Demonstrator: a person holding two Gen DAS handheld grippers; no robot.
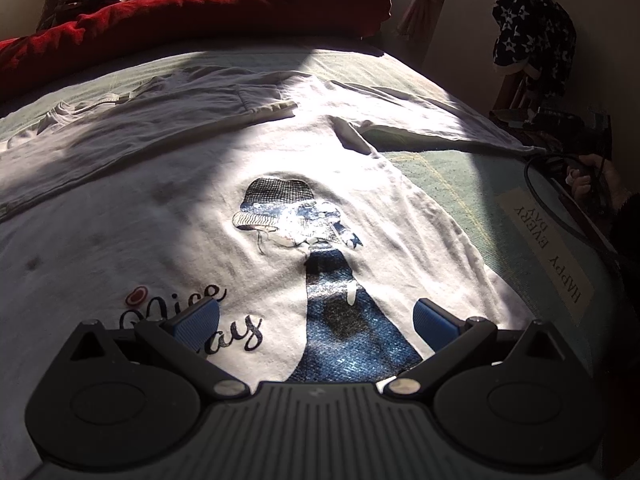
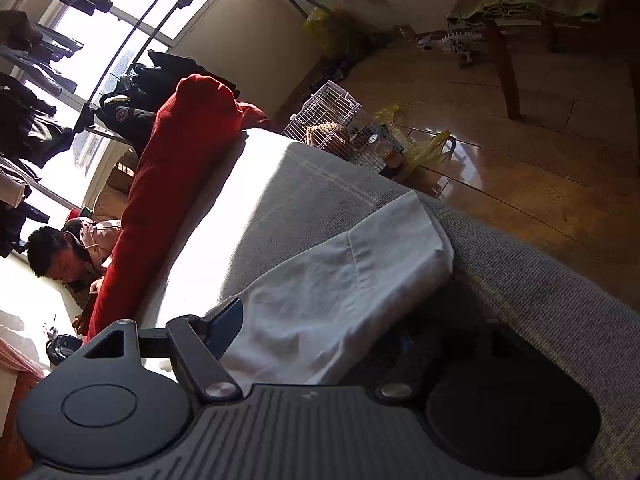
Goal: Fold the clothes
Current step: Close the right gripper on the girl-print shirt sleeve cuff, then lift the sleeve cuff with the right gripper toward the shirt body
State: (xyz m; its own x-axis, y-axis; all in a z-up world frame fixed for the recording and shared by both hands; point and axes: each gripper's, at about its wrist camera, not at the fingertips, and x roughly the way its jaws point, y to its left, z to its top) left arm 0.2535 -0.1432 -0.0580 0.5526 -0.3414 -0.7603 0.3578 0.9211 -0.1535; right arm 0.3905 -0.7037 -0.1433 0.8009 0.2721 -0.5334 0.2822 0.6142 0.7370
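White shirt sleeve [image 2: 340,280], between right hand-held gripper [image 2: 320,332] fingers

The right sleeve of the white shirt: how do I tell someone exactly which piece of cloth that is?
Start at the grey-green bed cover with the white T-shirt spread on it, printed figure up. Follow the shirt toward the bed edge beside the wooden floor. The sleeve is the plain white flap lying out there; the other sleeve is already folded across the shirt's body.
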